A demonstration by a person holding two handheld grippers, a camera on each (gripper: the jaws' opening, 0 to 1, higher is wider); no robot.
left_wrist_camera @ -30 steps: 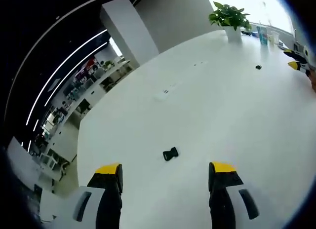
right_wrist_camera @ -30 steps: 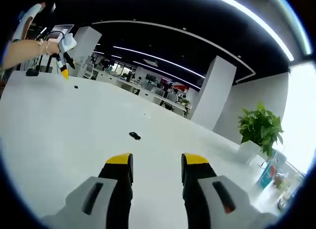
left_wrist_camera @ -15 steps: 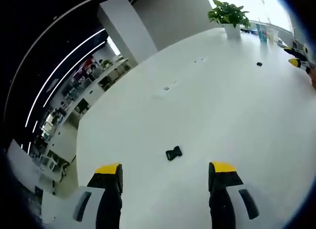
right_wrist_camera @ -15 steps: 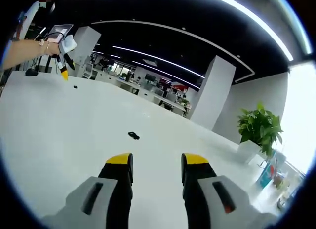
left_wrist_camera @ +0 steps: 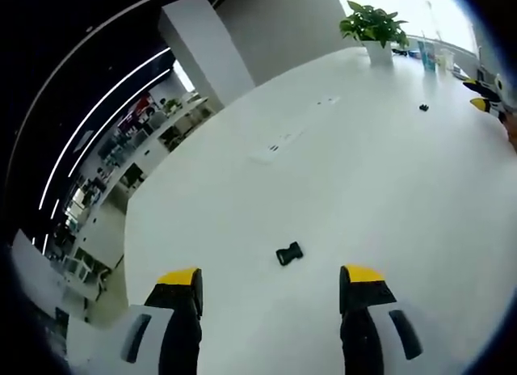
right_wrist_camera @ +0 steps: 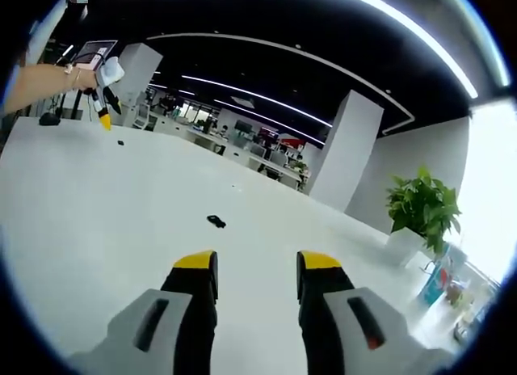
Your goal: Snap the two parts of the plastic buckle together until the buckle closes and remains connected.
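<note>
One black buckle part (left_wrist_camera: 289, 253) lies on the white table (left_wrist_camera: 388, 181), just ahead of my left gripper (left_wrist_camera: 271, 280), whose yellow-tipped jaws stand wide apart with nothing between them. The other black buckle part (left_wrist_camera: 422, 107) lies far off near the right gripper (left_wrist_camera: 482, 95) at the view's right edge. In the right gripper view that second part (right_wrist_camera: 216, 221) lies a short way ahead of my right gripper (right_wrist_camera: 257, 266), which is open and holds nothing. The left gripper (right_wrist_camera: 103, 108) shows far left, held by a hand, with the first part (right_wrist_camera: 120, 142) below it.
A potted plant (left_wrist_camera: 373, 29) stands at the table's far end, with bottles (left_wrist_camera: 432, 56) beside it. A flush cable hatch (left_wrist_camera: 273, 149) sits mid-table. A white pillar (right_wrist_camera: 346, 153) and office desks (right_wrist_camera: 250, 153) lie beyond the table.
Both views have shifted only slightly; the near buckle part now sits a little more to the right between my left jaws. Neither part has moved on the table.
</note>
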